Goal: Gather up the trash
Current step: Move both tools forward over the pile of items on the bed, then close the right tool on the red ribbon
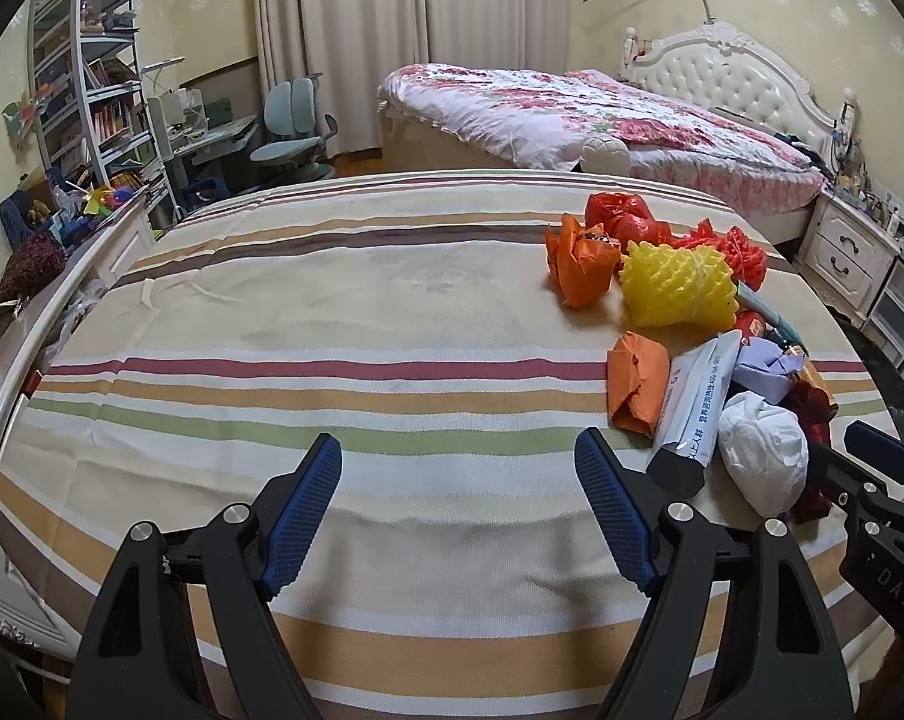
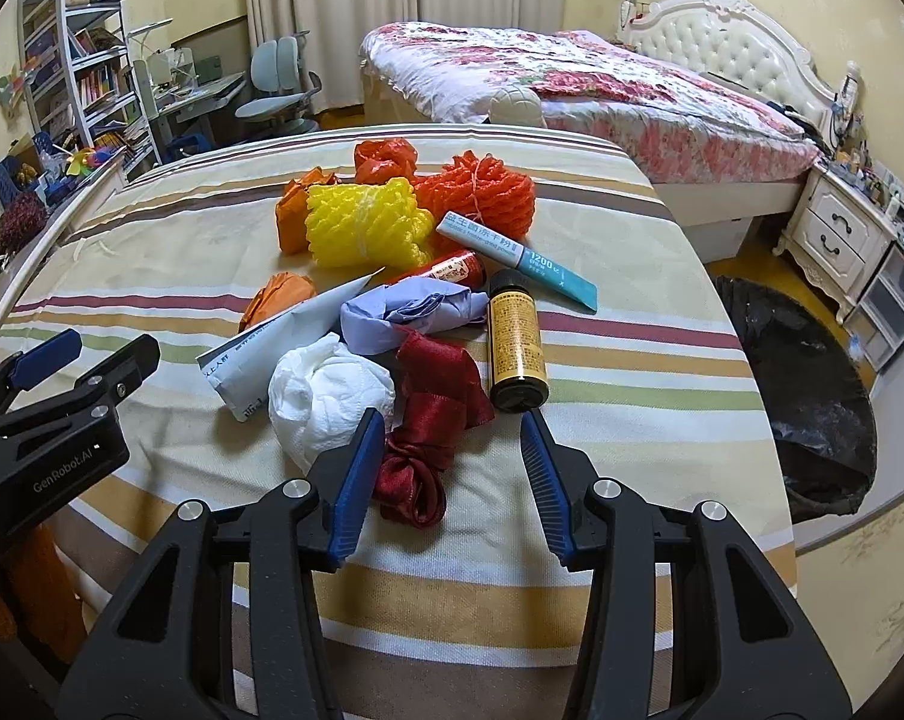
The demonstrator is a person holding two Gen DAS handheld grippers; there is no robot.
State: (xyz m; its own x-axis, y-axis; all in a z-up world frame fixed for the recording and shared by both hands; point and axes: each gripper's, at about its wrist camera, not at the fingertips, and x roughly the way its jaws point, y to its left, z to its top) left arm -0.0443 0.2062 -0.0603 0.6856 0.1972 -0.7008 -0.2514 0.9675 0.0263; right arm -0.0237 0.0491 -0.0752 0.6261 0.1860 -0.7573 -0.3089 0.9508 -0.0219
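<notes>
Both grippers hung open over the striped cloth (image 2: 632, 276): the right gripper (image 2: 452, 444) had its jaws apart with nothing pressed between them, its left pad just beside the dark red ribbon (image 2: 434, 402) at the near edge of the trash pile, and the left gripper (image 1: 458, 468) gaped wide above bare cloth to the pile's left. Behind the ribbon lay a white tissue wad (image 2: 326, 396), a brown bottle (image 2: 515, 342), a purple paper wad (image 2: 404, 312), a white tube (image 2: 278, 336), yellow netting (image 2: 362, 228) and orange netting (image 2: 482, 192), with a black bag (image 2: 806, 396) on the floor to the right.
</notes>
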